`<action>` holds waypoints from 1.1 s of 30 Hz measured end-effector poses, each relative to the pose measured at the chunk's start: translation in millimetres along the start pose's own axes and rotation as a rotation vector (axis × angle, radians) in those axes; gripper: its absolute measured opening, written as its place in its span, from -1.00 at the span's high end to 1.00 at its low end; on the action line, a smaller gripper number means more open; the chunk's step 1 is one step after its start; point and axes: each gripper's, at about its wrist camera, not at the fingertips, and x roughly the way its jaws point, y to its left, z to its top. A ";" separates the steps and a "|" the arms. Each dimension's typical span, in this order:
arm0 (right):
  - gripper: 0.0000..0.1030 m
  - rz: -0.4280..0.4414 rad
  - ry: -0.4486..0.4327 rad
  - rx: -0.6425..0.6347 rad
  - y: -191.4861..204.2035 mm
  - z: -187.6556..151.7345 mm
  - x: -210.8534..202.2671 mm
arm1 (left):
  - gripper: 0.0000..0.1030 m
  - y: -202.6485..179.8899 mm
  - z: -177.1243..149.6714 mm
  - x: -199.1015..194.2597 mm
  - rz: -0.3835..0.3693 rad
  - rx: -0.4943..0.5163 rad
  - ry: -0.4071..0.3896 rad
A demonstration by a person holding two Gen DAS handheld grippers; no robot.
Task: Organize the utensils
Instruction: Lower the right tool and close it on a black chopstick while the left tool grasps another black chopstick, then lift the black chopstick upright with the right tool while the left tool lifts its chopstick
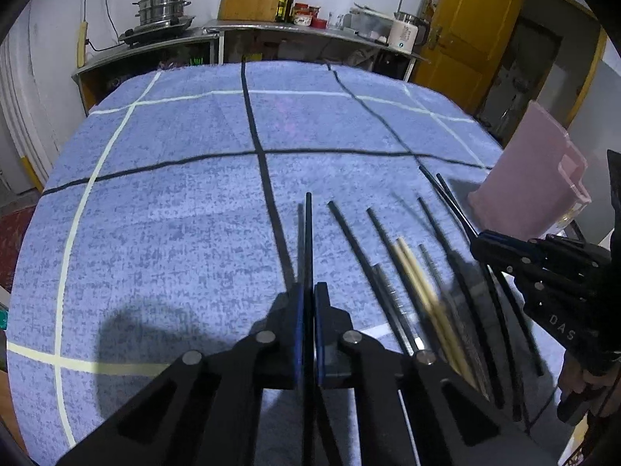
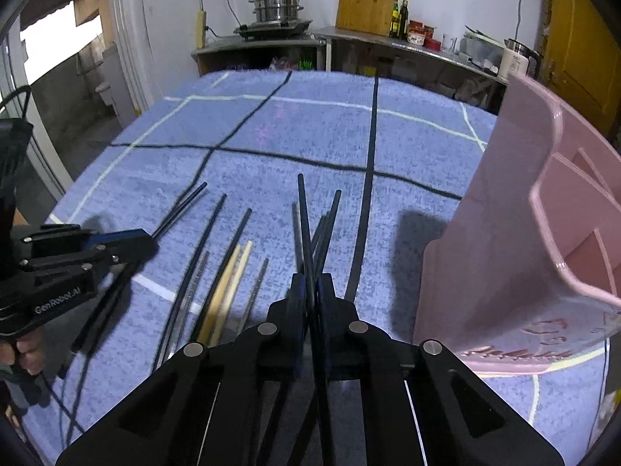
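Where blue cloth (image 1: 163, 209) spreads, kitchen counter (image 1: 271, 31) behind

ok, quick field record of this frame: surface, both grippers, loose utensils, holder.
surface: blue tablecloth with dark and pale grid lines
left gripper: jaws shut on black chopstick
right gripper: jaws shut on black chopsticks, apparently two, crossing
loose on cloth: more black sticks, wooden chopsticks, thin metal sticks
holder: pink utensil holder at the right, compartments look empty
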 end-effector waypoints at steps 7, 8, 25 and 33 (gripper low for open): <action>0.87 0.035 -0.040 0.031 -4.8 4.7 -21.8 | 0.89 -11.7 6.0 -29.6 -0.005 0.035 -0.053; 0.87 0.036 -0.036 0.035 -5.6 4.8 -21.1 | 0.89 -12.7 6.4 -31.1 -0.001 0.037 -0.053; 0.90 0.074 -0.205 0.062 -14.6 15.9 -99.8 | 0.89 -28.2 22.4 -107.2 -0.027 0.079 -0.185; 0.90 0.073 -0.148 0.088 -19.3 5.3 -76.4 | 0.89 -23.4 24.8 -128.9 -0.026 0.053 -0.225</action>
